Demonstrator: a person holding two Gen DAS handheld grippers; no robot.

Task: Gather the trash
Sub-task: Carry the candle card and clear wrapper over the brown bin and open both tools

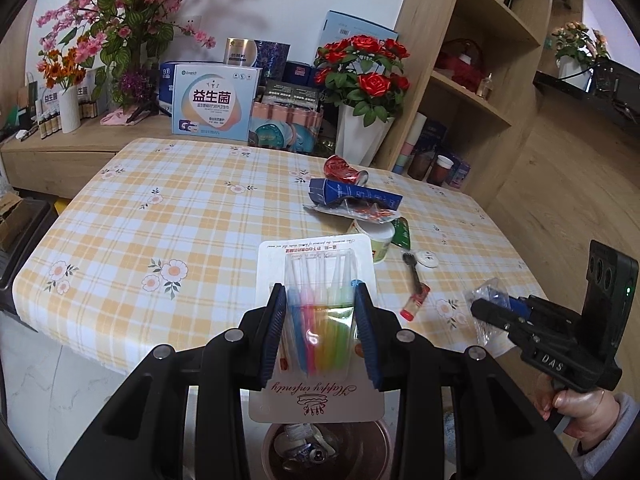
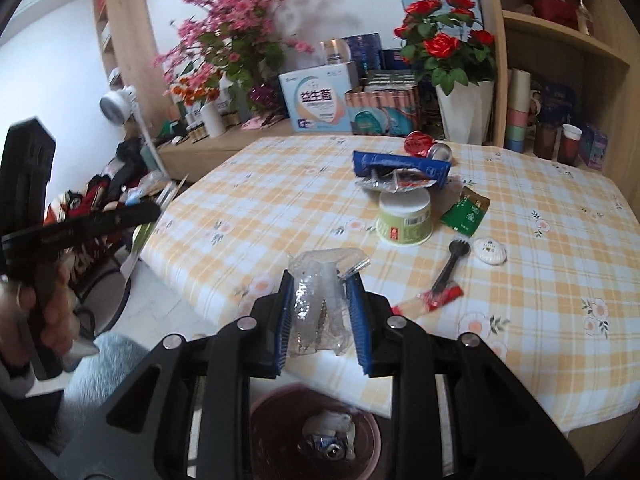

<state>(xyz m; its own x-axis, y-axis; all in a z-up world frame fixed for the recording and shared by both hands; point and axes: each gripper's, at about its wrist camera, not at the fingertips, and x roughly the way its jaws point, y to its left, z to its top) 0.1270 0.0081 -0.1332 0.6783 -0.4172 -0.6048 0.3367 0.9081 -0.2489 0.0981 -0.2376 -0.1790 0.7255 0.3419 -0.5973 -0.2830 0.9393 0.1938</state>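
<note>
My left claw [image 1: 320, 320] pinches a blister pack of coloured sticks [image 1: 316, 276] by its sides, and I hold it in the air above the brown bin [image 1: 384, 440], which stands on the floor at the near edge of the counter [image 1: 160, 216]. My right claw [image 2: 320, 312] pinches a crumpled clear plastic wrapper [image 2: 320, 280], also above the bin [image 2: 276, 432]. Some trash already lies inside it. Beyond the bin, on the checked cloth of the counter, I see a black fork [image 2: 444, 268] with a red sachet [image 2: 436, 298], a white round lid [image 2: 490, 250], a green packet [image 2: 466, 210], a paper cup [image 2: 404, 216], a blue box [image 2: 400, 166] and a red can [image 2: 426, 146].
</note>
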